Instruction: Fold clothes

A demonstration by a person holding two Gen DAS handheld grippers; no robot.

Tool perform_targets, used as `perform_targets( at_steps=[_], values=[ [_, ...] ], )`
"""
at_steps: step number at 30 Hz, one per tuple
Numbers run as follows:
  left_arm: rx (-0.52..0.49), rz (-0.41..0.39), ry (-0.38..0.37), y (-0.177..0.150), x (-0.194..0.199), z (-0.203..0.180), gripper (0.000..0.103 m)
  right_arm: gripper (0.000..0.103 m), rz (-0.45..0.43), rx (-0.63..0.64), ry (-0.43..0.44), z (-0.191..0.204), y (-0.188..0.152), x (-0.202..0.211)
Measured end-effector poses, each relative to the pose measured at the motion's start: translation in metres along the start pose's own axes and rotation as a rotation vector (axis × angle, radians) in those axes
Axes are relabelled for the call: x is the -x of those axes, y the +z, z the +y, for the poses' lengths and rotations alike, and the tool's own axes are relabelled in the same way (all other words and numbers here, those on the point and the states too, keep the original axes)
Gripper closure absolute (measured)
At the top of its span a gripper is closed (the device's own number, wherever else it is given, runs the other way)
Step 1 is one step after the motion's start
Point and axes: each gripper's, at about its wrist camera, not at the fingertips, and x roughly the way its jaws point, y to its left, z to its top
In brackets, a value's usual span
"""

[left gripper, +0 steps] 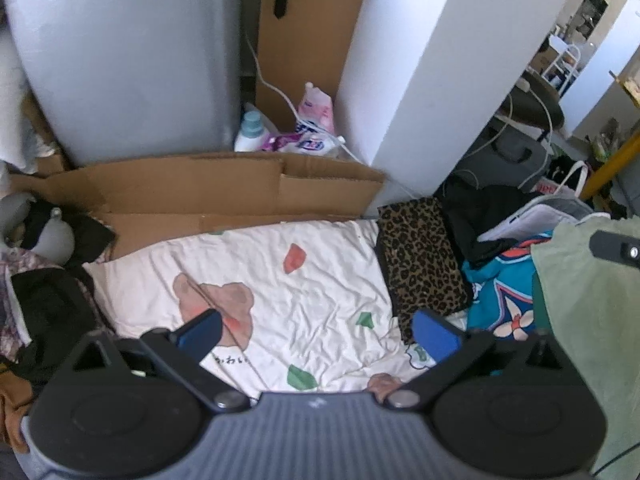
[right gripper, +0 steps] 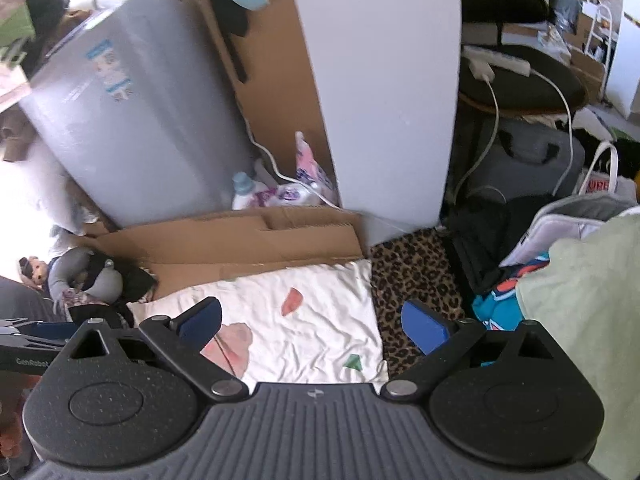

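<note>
A white sheet with pink and green prints (left gripper: 280, 292) lies spread as the work surface; it also shows in the right wrist view (right gripper: 304, 320). A folded leopard-print garment (left gripper: 424, 264) lies at its right edge, also in the right wrist view (right gripper: 416, 280). A teal patterned garment (left gripper: 500, 304) lies in a pile beside it. A pale green cloth (left gripper: 584, 340) hangs at the far right of both views (right gripper: 592, 320). My left gripper (left gripper: 316, 332) is open and empty above the sheet. My right gripper (right gripper: 312, 324) is open and empty above the sheet's right part.
A flattened cardboard box (left gripper: 224, 192) lines the far edge. Behind stand a wrapped grey appliance (left gripper: 120, 64), detergent bottles (left gripper: 252, 132) and a white pillar (left gripper: 420, 60). Dark clothes and a soft toy (right gripper: 80, 276) lie at left. Bags and a chair (right gripper: 520, 80) crowd the right.
</note>
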Motion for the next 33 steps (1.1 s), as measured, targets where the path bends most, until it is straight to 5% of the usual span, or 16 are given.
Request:
perform_targets(
  at_steps=[12,19,33],
  values=[
    [-0.013,-0.087,0.04,-0.07,0.04,0.031,0.0,0.003,-0.068,0.0,0.076,0.038,-0.062,0.018],
    [0.046,-0.12,0.12,-0.109,0.032,0.042,0.0,0.002,-0.072,-0.046,0.114,0.04,-0.108,0.004],
    [0.147,-0.131,0.119,-0.164,-0.028,0.03,0.0,0.001,-0.022,-0.058,0.059,0.028,-0.172,-0.048]
  ],
)
